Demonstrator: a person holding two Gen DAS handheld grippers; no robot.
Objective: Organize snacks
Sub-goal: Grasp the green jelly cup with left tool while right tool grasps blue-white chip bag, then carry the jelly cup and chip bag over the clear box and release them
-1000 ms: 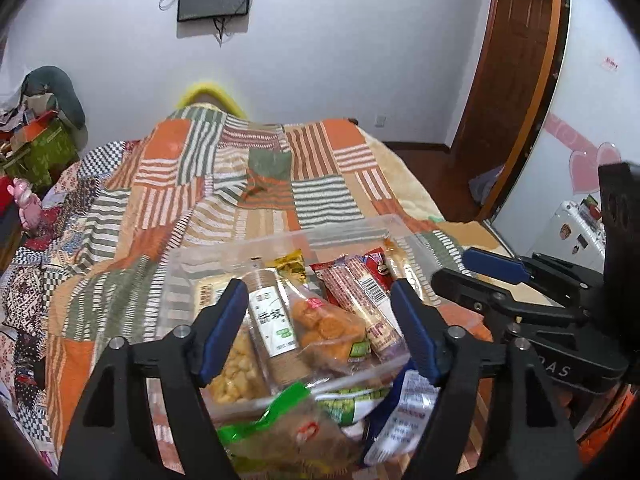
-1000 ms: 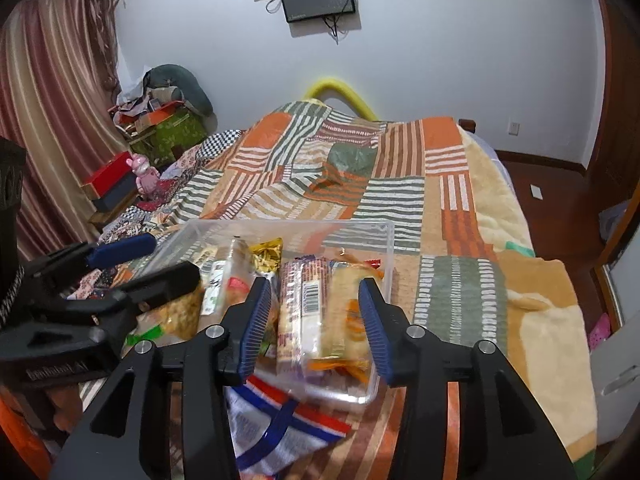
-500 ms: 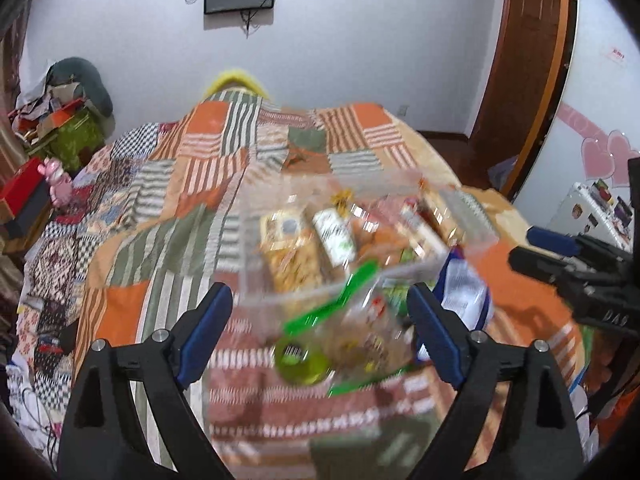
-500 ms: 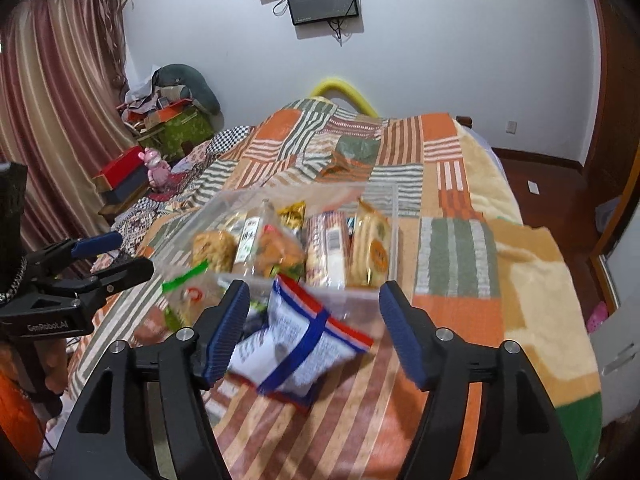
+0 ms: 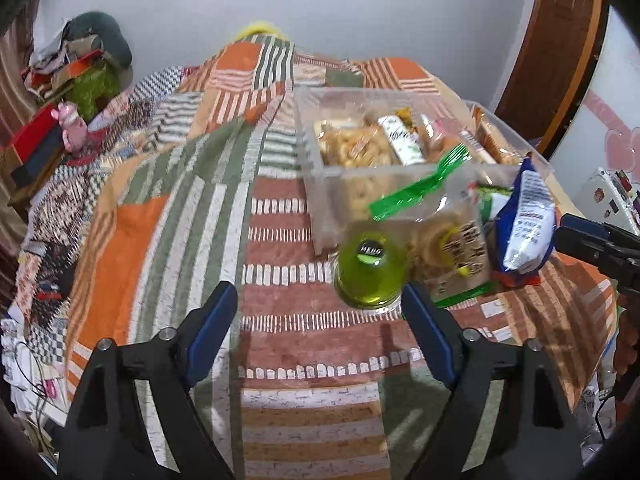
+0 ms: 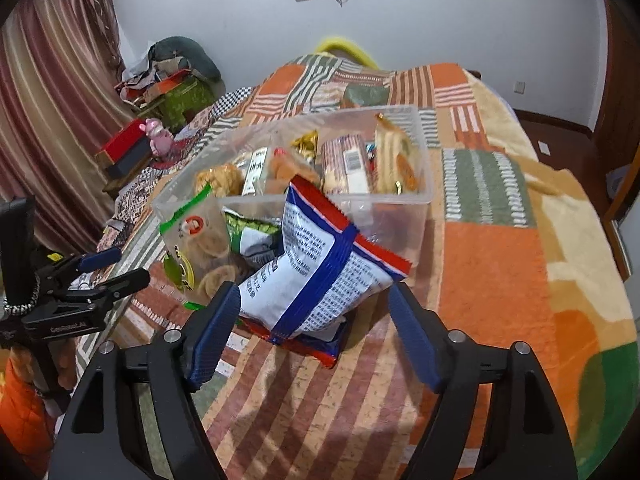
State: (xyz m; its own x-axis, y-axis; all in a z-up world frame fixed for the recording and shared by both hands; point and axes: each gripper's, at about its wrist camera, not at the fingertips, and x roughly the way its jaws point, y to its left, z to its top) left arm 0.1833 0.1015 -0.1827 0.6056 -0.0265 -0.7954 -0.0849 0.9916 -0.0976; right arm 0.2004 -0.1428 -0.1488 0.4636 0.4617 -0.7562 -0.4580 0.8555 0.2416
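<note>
Both of my tongs are over the bed, pointing down at the snack pile. The left tongs (image 5: 320,332) are closing, with only quilt between the pads; the green jelly cup (image 5: 370,270) sits just beyond the right-hand pad, not gripped. It lies tipped over, its lid facing my camera, so its axis runs roughly near to far.

The right tongs (image 6: 314,334) are opening, and the near end of the white chip bag (image 6: 316,268) with the blue and red stripes sits between the pads. I can't see either pad pressing on it. The bag leans against the near wall of the clear plastic box (image 6: 420,200), long axis running from near-left up to the far-right, top seam high. A flatter red and blue packet (image 6: 316,350) lies under it.

Left of the chip bag, a clear cookie bag (image 6: 196,240) with a green top stands against the same wall, and a green and white packet (image 6: 256,236) is wedged between the two.

Inside the box, the packs mostly stand side by side, long axes running near to far.

Surface is a patchwork quilt (image 6: 496,264) in orange, green and striped blocks. Room: white wall (image 6: 440,20), striped curtain (image 6: 52,92) on the left, clutter pile (image 6: 172,76) beyond it, and a wooden door (image 5: 548,56) far right.
</note>
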